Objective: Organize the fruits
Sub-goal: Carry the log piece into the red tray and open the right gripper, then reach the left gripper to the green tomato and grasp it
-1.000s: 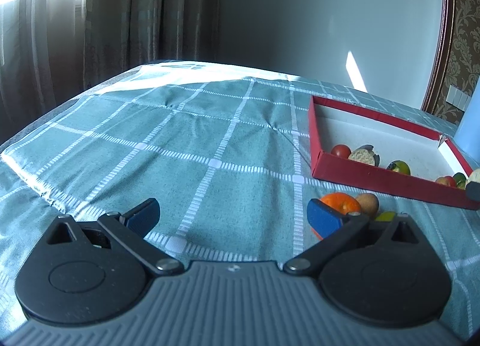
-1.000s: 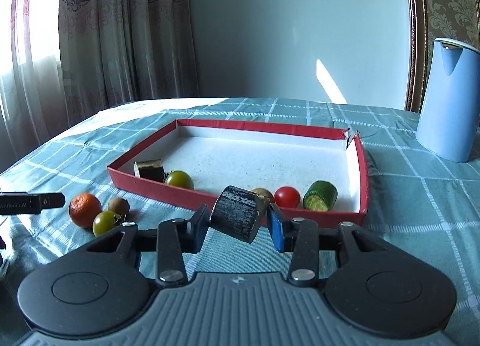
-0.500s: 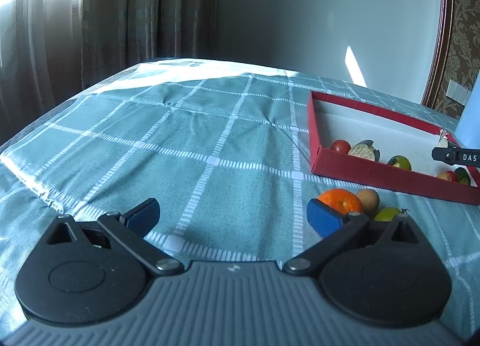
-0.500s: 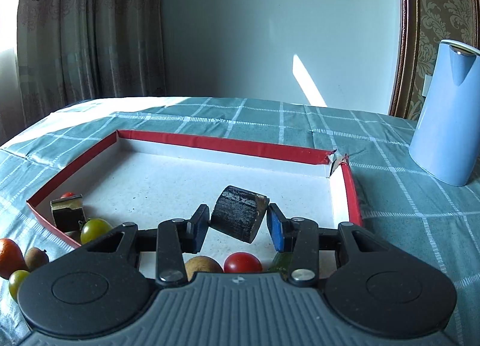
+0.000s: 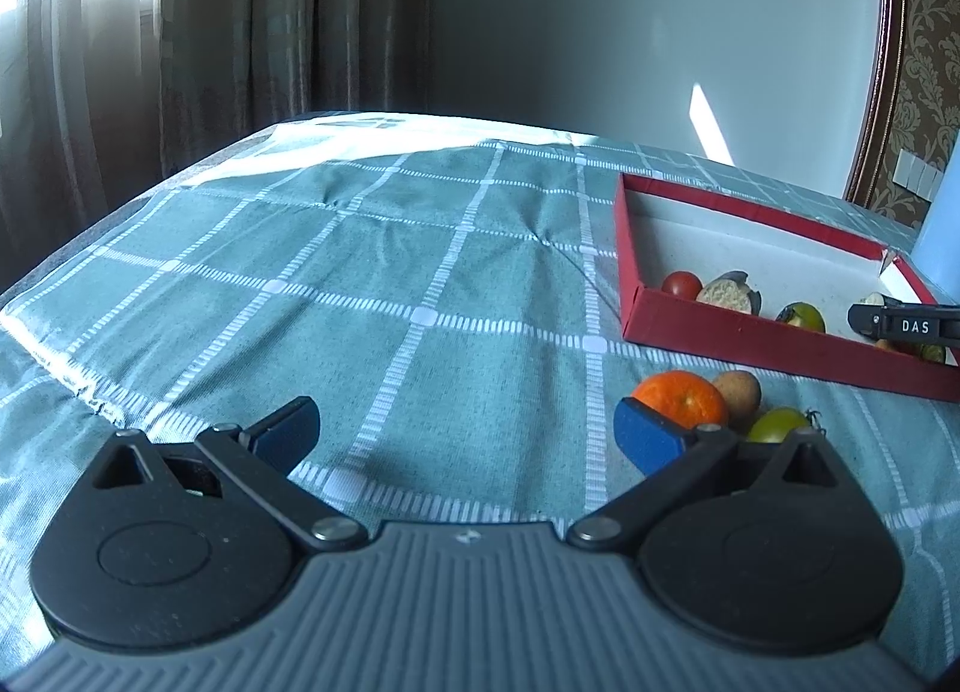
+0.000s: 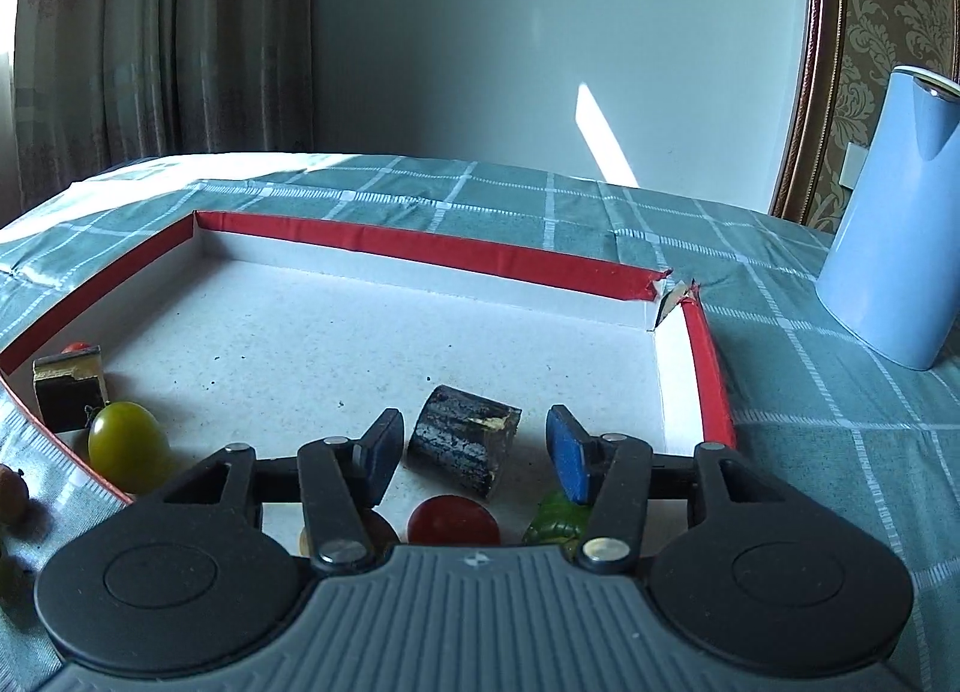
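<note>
Low in the centre of the right wrist view, our right gripper (image 6: pixel 474 449) is opening its jaws, and the dark eggplant chunk (image 6: pixel 463 446) between them lies on the white floor of the red tray (image 6: pixel 420 248), with neither pad pressing it. To finish well, we should let the jaws spread fully, then lift straight back so neither pad nudges the chunk. In the left wrist view, our left gripper (image 5: pixel 465 431) hangs released and empty over the checked cloth (image 5: pixel 360 302), with the orange (image 5: pixel 681 395) just beside its right pad.
</note>
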A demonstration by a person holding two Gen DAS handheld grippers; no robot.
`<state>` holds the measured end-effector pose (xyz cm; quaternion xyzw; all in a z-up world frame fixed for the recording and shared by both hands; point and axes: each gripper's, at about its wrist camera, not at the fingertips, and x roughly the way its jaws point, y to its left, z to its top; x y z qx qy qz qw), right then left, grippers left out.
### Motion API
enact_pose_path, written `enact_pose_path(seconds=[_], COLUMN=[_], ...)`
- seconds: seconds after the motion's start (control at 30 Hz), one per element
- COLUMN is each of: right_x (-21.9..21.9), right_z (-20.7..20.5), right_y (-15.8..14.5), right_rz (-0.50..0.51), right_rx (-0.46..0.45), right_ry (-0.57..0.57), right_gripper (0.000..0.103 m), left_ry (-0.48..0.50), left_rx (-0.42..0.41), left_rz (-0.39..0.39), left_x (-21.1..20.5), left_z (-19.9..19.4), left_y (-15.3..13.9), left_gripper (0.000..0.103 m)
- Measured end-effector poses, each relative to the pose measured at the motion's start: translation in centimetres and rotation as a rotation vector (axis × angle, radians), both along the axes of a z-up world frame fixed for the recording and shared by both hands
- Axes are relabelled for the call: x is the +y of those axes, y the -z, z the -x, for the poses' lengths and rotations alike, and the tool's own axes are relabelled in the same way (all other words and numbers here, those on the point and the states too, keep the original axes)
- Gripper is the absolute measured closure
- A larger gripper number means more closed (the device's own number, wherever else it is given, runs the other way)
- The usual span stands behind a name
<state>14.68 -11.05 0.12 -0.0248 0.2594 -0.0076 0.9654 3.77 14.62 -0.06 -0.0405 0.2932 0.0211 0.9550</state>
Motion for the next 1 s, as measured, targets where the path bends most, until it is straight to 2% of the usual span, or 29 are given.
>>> enact_pose_path(seconds=[0.03, 0.17, 0.3, 0.37, 0.47, 0.63, 0.7, 0.77, 0.87, 1.0], right_x=[0.0, -0.8, -1.9, -2.7, -4.0, -6.4, -7.5, -7.9, -8.3, -8.5], right_z=[0.3, 2.4, 6.6, 9.0, 12.1, 15.4, 15.8, 15.6, 15.2, 14.9], right_y=[-0.2, -1.2, -2.2, -2.2, -1.8, -0.5, -0.4, -0.2, 0.2, 0.5], right_rz=[0.000, -0.051, -0.080, -0.117, -0.158, -0.232, -0.294, -0.322, -0.355, -0.383], right_rx=[-0.015, -0.066, -0.135, -0.156, -0.174, -0.175, -0.192, -0.182, -0.155, -0.129], right_ry=[0.006, 0.008, -0.002, -0.009, -0.006, 0.018, 0.030, 0.040, 0.039, 0.045], right_gripper=[0.037, 0.037, 0.036, 0.030, 0.028, 0.028, 0.027, 0.021, 0.021, 0.021], left_ry=[-0.003, -0.013, -0.030, -0.029, -0.038, 0.033, 0.074, 0.104, 0.172, 0.250], left_rx=[0.000, 0.005, -0.008, -0.022, -0.060, -0.156, -0.163, -0.166, -0.192, -0.212], left_rz=[-0.001, -0.009, -0.022, -0.029, -0.066, -0.086, -0.075, -0.087, -0.147, -0.221], left_x=[0.0, 0.0, -0.1, -0.2, -0.7, -2.9, -4.3, -5.8, -8.6, -11.5], left_z=[0.0, 0.0, 0.3, 0.5, 1.1, 3.3, 3.7, 3.9, 4.2, 4.6], left_y=[0.0, 0.0, -0.1, -0.2, -0.6, -1.7, -1.9, -2.1, -2.3, -2.2], left_gripper=[0.000, 0.000, 0.000, 0.000, 0.000, 0.000, 0.000, 0.002, 0.010, 0.015])
